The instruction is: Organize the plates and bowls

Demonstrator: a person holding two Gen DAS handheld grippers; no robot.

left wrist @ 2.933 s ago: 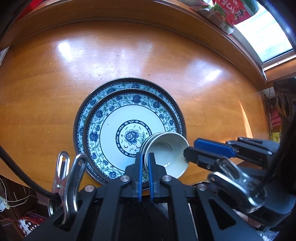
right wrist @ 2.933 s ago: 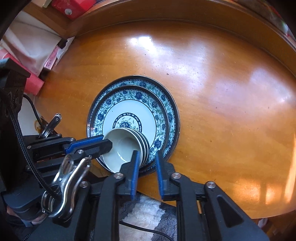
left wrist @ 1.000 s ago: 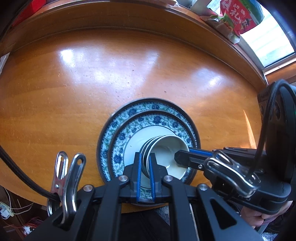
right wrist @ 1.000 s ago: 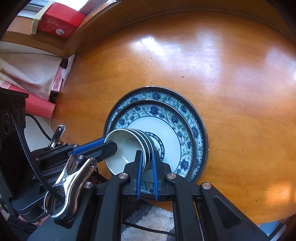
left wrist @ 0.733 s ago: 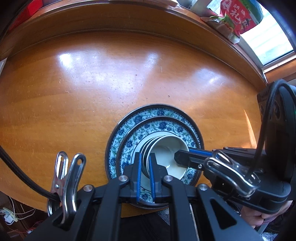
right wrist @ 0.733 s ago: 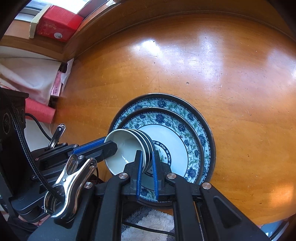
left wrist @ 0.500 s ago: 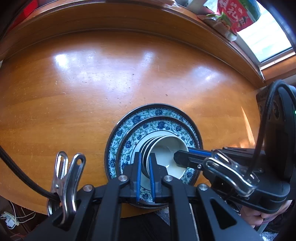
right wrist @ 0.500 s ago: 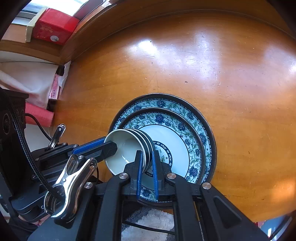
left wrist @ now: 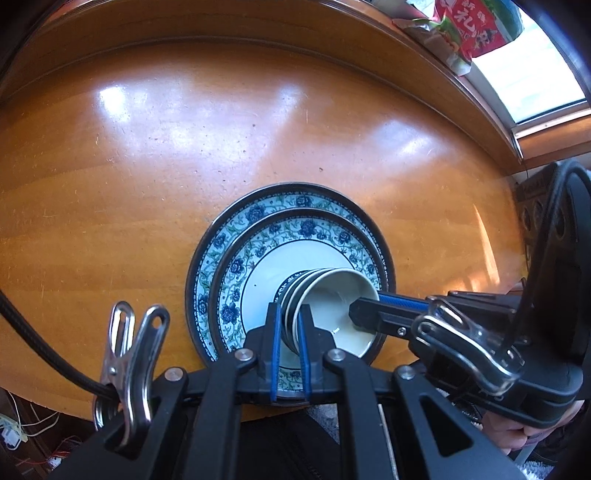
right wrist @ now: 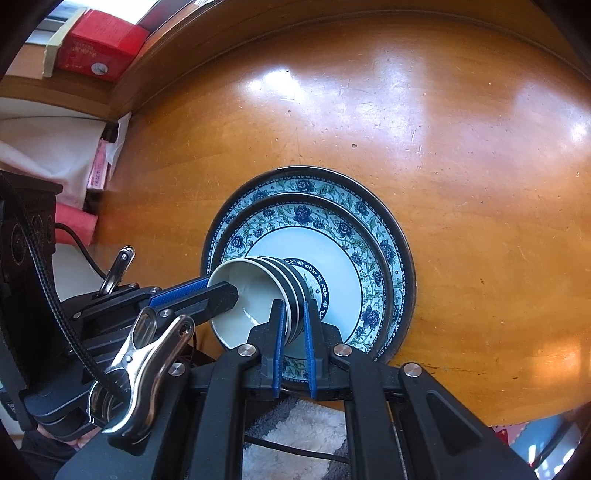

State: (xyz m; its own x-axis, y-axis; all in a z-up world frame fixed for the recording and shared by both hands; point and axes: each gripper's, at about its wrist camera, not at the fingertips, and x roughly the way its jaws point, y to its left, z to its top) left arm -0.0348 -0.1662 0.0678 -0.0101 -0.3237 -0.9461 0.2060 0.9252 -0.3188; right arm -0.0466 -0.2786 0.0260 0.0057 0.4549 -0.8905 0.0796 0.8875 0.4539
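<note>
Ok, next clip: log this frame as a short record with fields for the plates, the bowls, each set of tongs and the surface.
plates: smaller floral plate stacked on larger floral plate
bowls: nested bowl stack over the plates, tilted on its side
left tongs: shut on the bowl stack's rims
right tongs: shut on the bowl stack's rims from the opposite side
surface: round wooden table; plates lie near its front edge
background: red box on the ledge, snack bag by the window
</note>
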